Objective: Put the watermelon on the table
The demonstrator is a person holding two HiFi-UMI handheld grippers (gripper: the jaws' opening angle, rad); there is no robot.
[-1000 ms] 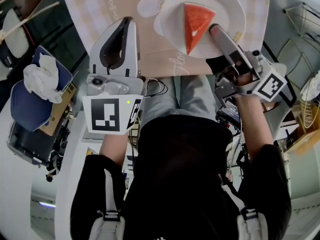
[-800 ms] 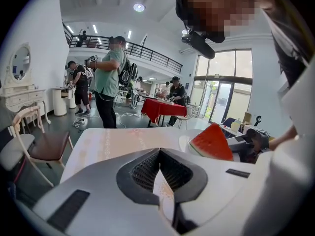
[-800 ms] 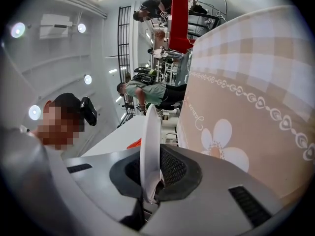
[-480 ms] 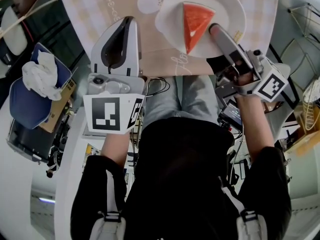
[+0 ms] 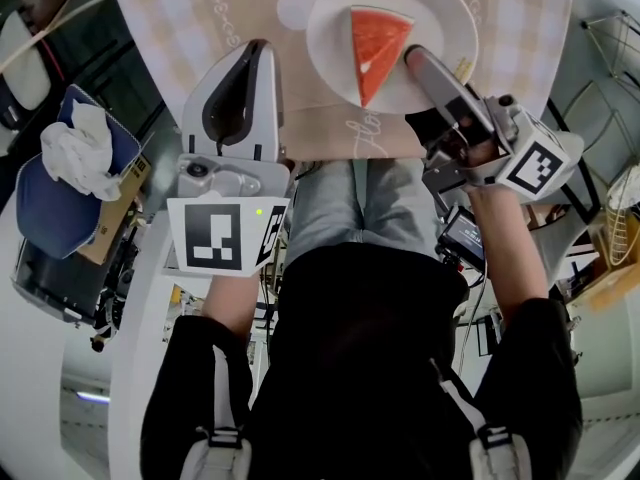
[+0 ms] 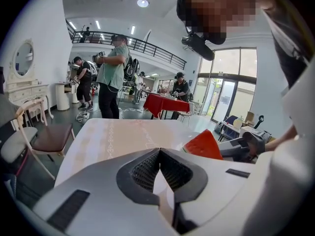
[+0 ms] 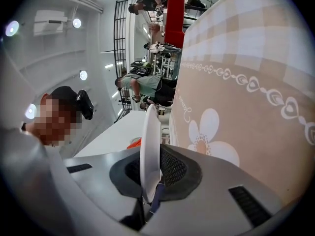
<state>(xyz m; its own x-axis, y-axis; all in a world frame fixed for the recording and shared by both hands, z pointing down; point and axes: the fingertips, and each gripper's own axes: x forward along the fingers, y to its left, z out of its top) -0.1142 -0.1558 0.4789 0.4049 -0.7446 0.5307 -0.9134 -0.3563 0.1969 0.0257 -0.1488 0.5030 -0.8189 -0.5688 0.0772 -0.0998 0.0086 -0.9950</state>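
A red watermelon wedge [image 5: 375,46] lies on a white plate [image 5: 440,13] over the beige checked tablecloth [image 5: 200,8]. My right gripper [image 5: 412,56] is shut on the plate's near right rim. In the right gripper view the plate [image 7: 149,141] stands edge-on between the pads, with a sliver of watermelon [image 7: 134,142] behind it. My left gripper [image 5: 258,46] hangs over the cloth left of the plate, its tips together and nothing in them. In the left gripper view its jaws [image 6: 159,150] meet, and the watermelon [image 6: 204,145] shows to the right.
A chair with a blue cushion and crumpled white cloth [image 5: 70,158] stands at the left, below the table's edge. A wire rack [image 5: 610,38] is at the right. Another chair [image 6: 39,136] stands beside the table [image 6: 113,136], and people stand farther back in the hall.
The right gripper has carried the plate with the watermelon a little to the left and lower over the cloth. Its grip is unchanged. The left gripper has sunk slightly.
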